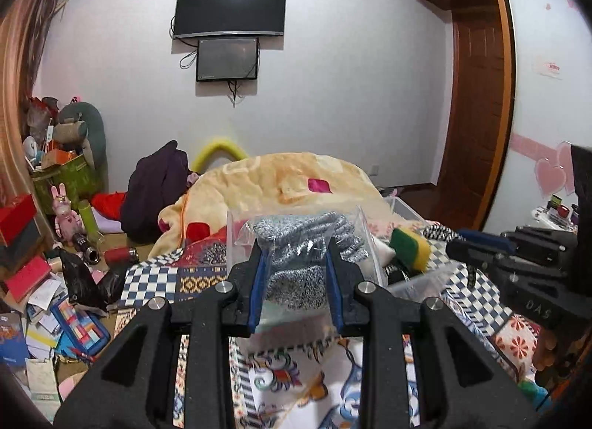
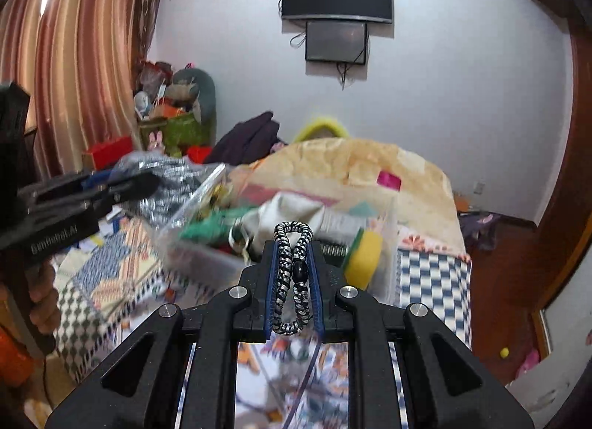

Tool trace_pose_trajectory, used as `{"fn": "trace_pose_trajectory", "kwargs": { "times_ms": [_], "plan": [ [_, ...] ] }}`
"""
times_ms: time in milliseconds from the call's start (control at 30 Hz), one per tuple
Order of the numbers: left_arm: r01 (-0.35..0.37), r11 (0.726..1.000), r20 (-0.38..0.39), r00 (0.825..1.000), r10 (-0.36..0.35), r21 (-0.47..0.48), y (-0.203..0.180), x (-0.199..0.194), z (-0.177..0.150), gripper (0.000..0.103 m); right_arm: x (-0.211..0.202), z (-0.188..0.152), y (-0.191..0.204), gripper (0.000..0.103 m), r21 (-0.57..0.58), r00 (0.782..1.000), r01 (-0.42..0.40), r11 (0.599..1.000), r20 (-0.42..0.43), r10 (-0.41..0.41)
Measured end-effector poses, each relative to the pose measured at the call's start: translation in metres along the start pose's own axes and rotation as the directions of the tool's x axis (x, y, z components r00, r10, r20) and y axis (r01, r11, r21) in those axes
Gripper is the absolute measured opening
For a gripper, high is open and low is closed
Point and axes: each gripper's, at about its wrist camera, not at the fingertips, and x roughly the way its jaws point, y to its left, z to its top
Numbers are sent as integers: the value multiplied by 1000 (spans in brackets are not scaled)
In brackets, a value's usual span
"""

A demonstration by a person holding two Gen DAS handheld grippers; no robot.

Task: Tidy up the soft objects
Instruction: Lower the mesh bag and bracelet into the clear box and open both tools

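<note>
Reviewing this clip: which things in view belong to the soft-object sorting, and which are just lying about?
Part of the job:
- clear plastic bag of grey knitted fabric, clamped in the left hand-held gripper
- black-and-white braided cord loop, clamped in the right hand-held gripper
- clear plastic bin
- yellow-and-green sponge at the bin's edge

Lying about:
- wall-mounted black television
- pink rabbit toy
- striped pink curtain
</note>
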Motion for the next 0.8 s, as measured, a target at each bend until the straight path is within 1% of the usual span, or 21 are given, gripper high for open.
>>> {"fn": "trace_pose_trajectory", "kwargs": {
  "times_ms": [100,267,467,667,800],
  "plan": [
    [0,1000,-4,1000,0,-10,1,11,6,29,7,9,-3,15,15,1000,11,1000,16,-12],
    [-12,1000,-11,1000,13,3,-1,28,12,29,23,19,-8,15,34,1000,25,999,11,-25],
    [-1,1000,-67,998,1,0,-3,56,13,29,50,20,-16,15,62,999,29,998,-37,-27],
    [9,1000,-131,991,-8,4,-6,81,2,29,70,11,-17,15,77,994,16,997,-105,-7],
    [12,1000,-151,988,-9,16,-10,90,-2,29,81,5,-18,15,85,989,7,996,-148,6]
  ]
}}
